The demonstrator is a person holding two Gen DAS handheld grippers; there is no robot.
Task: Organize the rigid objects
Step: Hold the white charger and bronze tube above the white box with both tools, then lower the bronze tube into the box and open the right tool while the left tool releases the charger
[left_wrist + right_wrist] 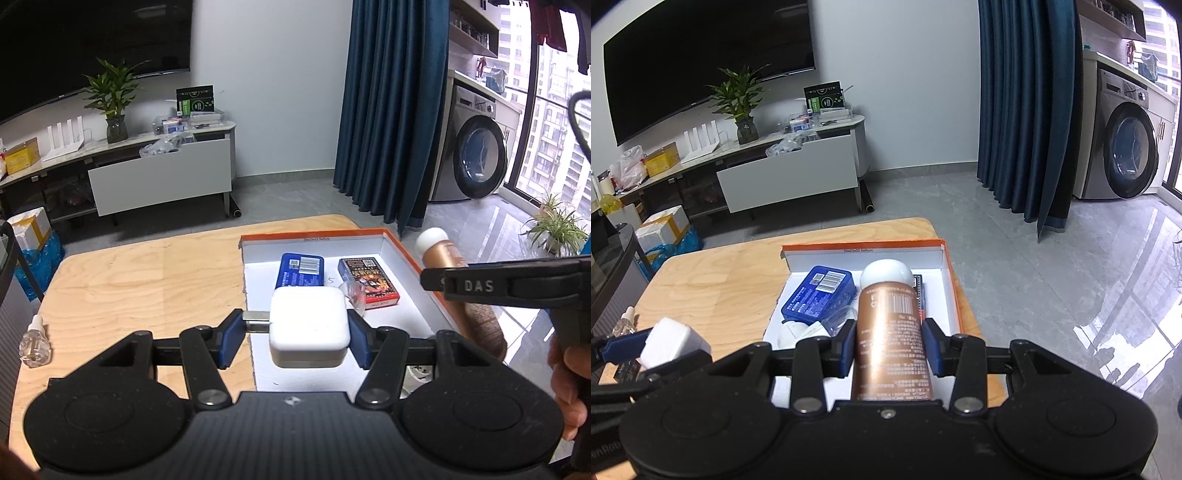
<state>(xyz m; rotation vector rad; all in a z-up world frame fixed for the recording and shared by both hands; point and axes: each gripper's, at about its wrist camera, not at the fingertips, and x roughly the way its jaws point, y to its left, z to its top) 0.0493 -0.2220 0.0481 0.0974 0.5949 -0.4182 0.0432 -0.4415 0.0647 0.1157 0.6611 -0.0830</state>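
Both hands are over the near end of the orange-edged box (406,246), which sits at the right side of the wooden desk (129,280), its far wall close to the desk's far edge. The left gripper (309,338) has its blue pads pressed on the two sides of a white charger block (309,334), jaws partly open around that width, the block hanging above the box's near left corner. The right gripper (889,347) is clamped nearly as tight as it goes around the middle of a copper-coloured bottle (890,332) with a white cap, which points away toward the box's far wall; from the left wrist view it crosses above the box's right wall. Already lying on the box floor are a blue tin (820,295) toward the far left, a red card pack (369,282) toward the far right, and some clear and white bits near the middle that I cannot make out. A small clear dropper bottle (34,341) waits by the desk's left edge. To my eye this is the placing step, with two items carried in at once. Next, I would judge, each hand needs to lower its piece onto bare floor: the block into the near left, the bottle laid lengthwise along the right wall clear of the card pack, before the pads let go.
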